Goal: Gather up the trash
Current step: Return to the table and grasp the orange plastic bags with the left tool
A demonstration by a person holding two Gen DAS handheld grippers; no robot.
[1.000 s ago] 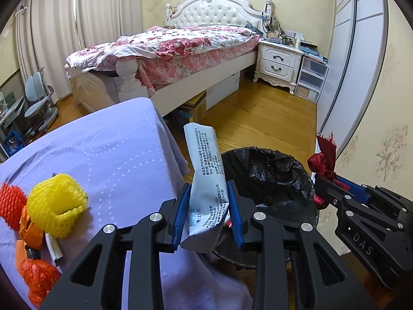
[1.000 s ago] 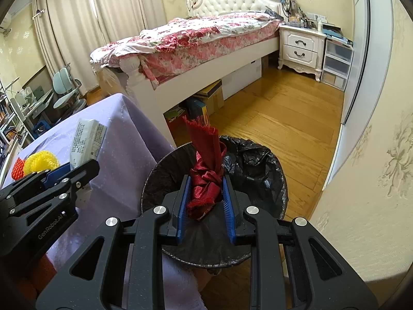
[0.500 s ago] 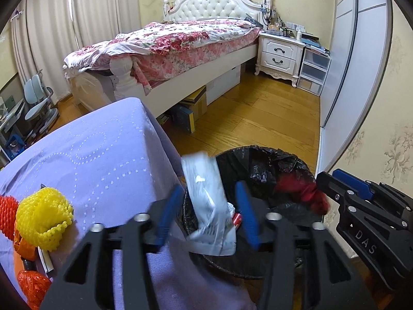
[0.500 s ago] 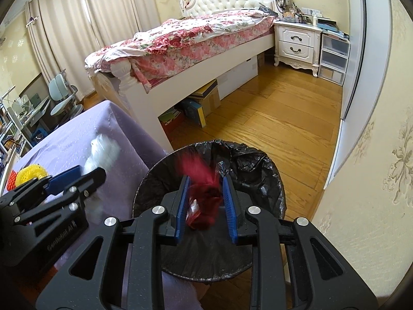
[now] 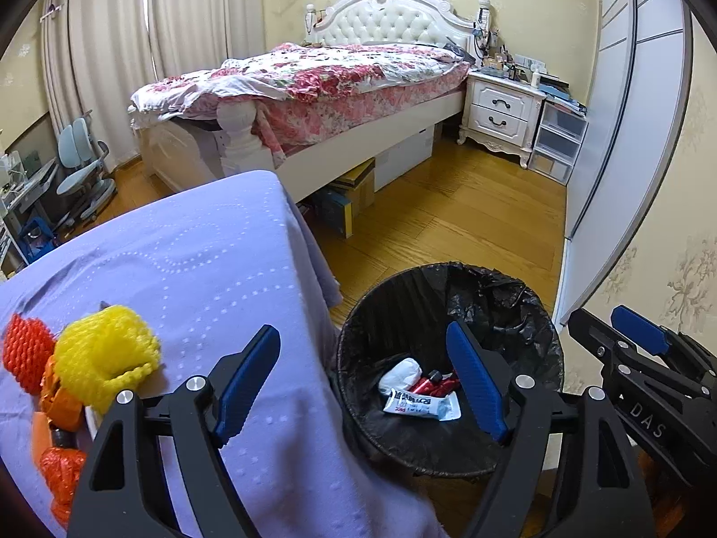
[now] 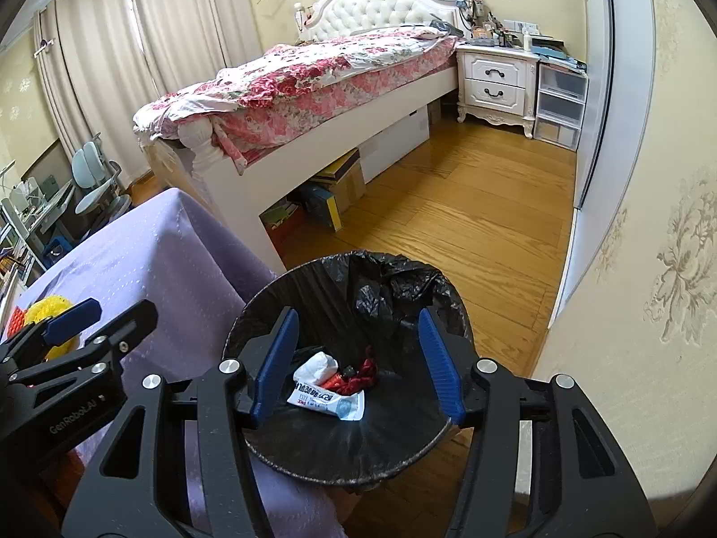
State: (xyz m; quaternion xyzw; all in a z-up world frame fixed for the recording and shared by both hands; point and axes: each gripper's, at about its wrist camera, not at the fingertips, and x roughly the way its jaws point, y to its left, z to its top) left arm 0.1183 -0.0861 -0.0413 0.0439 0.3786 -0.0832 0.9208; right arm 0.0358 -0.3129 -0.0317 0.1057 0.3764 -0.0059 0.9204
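Both tongs hang spread wide and empty: the left gripper (image 5: 363, 385) straddles the table edge, and the right gripper (image 6: 358, 361) is over the bin (image 6: 264, 314). A white wrapper (image 6: 329, 401) and red scrap (image 6: 358, 374) lie at the bottom of its black liner. The yellow foam net (image 5: 105, 352) and orange nets (image 5: 27, 356) remain on the lilac tablecloth (image 5: 215, 269). Risks: springy nets slipping from the pads or, possibly, snagging the cloth, and the near-touching grippers colliding.
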